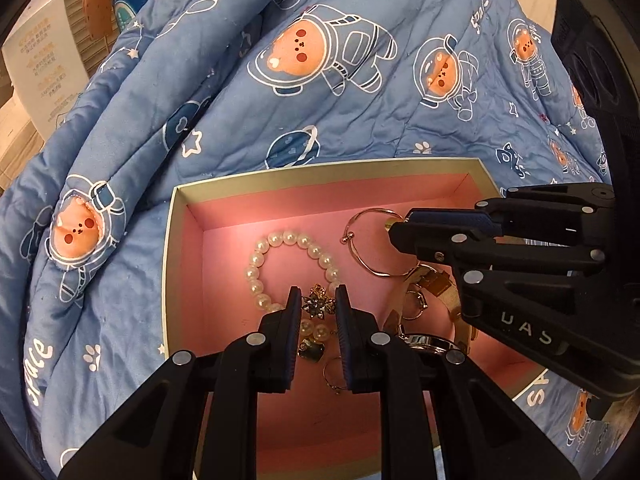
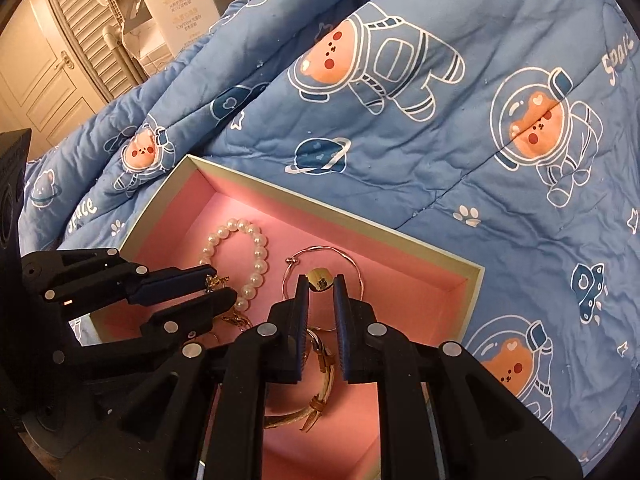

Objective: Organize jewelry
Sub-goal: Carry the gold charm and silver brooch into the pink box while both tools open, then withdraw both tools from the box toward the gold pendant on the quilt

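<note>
A pink-lined jewelry box (image 1: 192, 208) (image 2: 472, 280) lies on the bed. Inside are a pearl bracelet (image 1: 262, 246) (image 2: 256, 248), a thin gold bangle (image 1: 362, 256) (image 2: 356, 264), a gold watch with a pale strap (image 1: 444, 320) (image 2: 316, 404) and small rings (image 1: 334, 374). My left gripper (image 1: 318, 300) (image 2: 214, 284) is shut on a flower brooch (image 1: 318, 304) (image 2: 216, 280) over the box. My right gripper (image 2: 320, 284) (image 1: 394, 228) is shut on a small gold earring (image 2: 320, 280) (image 1: 389, 225) above the bangle.
A blue quilt with astronaut-bear print (image 1: 320, 100) (image 2: 440, 120) surrounds the box. A white carton (image 2: 176, 4) and louvered doors (image 2: 80, 40) stand beyond the bed at the left.
</note>
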`<state>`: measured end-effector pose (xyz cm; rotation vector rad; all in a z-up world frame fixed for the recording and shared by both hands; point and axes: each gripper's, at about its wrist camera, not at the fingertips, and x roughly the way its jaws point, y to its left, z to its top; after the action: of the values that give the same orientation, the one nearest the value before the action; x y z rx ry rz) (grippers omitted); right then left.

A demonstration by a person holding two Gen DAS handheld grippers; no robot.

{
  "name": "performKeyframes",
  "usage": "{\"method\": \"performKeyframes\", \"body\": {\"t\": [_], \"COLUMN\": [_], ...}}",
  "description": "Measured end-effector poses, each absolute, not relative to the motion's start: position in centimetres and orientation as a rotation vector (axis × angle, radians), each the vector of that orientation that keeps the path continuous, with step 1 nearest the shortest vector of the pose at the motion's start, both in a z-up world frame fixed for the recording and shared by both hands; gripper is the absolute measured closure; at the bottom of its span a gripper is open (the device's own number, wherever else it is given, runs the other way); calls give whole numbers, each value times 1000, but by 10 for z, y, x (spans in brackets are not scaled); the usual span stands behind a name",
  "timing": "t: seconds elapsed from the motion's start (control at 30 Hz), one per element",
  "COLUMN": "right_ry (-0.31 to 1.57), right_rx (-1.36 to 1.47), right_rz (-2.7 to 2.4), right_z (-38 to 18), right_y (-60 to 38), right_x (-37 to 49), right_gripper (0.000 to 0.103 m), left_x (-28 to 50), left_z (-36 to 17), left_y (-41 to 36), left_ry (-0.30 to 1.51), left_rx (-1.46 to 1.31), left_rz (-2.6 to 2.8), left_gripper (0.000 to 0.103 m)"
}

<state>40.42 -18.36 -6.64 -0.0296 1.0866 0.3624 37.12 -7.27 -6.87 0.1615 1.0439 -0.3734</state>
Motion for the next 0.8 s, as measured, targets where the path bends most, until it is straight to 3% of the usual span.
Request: {"method": "performKeyframes", "body": {"t": [0.33, 0.6, 0.8], "right_ry": [1099, 1106, 1096], "right_rx": [-131, -155, -153], "right_rz": [344, 338, 330], "right_z": [-74, -79, -77], "right_y": [-175, -168, -166], "right_x": [408, 410, 412], "right_gripper": [90, 90, 89], "left_x": [368, 364, 357], "left_z": [-68, -64, -59], "left_y": [-79, -81, -79], "left_ry": [1020, 1001, 976], "left_rx": [196, 232, 248], "left_rz": [-385, -390, -380], "left_gripper": [86, 79, 62]}}
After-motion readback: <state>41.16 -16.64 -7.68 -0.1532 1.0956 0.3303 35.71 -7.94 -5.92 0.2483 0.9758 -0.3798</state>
